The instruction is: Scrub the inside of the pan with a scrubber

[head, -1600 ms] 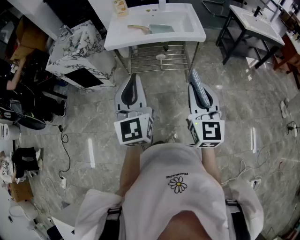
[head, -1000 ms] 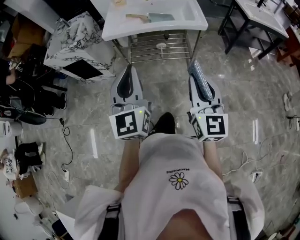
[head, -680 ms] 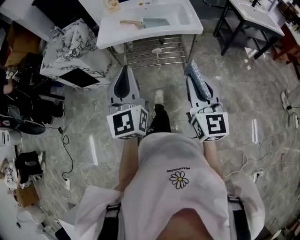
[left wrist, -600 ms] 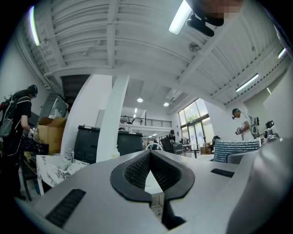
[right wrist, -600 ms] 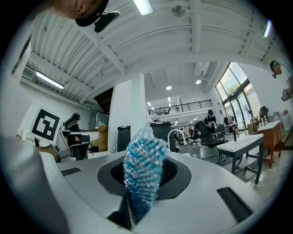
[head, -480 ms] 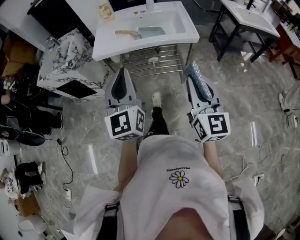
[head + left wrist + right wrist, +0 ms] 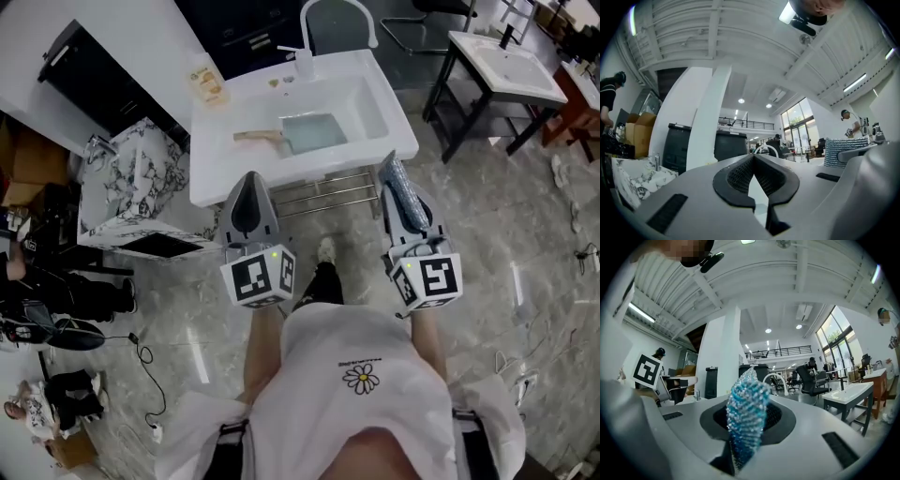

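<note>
A square grey-blue pan (image 7: pixel 314 133) with a wooden handle (image 7: pixel 256 137) lies inside the white washbasin (image 7: pixel 214 167) ahead of me. My left gripper (image 7: pixel 250 178) is held over the basin's front edge, short of the pan, with its jaws shut and nothing between them; in its own view the left gripper (image 7: pixel 753 158) shows its pads meeting. My right gripper (image 7: pixel 391 167) is at the basin's front right corner, shut on a blue sparkly scrubber (image 7: pixel 401 192). In the right gripper view the scrubber (image 7: pixel 745 416) stands upright between the jaws.
A curved faucet (image 7: pixel 335 7) and a small bottle (image 7: pixel 305 64) stand at the basin's back, a packet (image 7: pixel 207 82) on its left rim. A wire rack (image 7: pixel 323 194) sits under the basin. To the left is a marbled cabinet (image 7: pixel 127 192), to the right a second basin stand (image 7: pixel 506 58).
The basin with the pan has come much closer, from the frame's top edge to just in front of both grippers. Both grippers keep their pose; the scrubber stays held.
</note>
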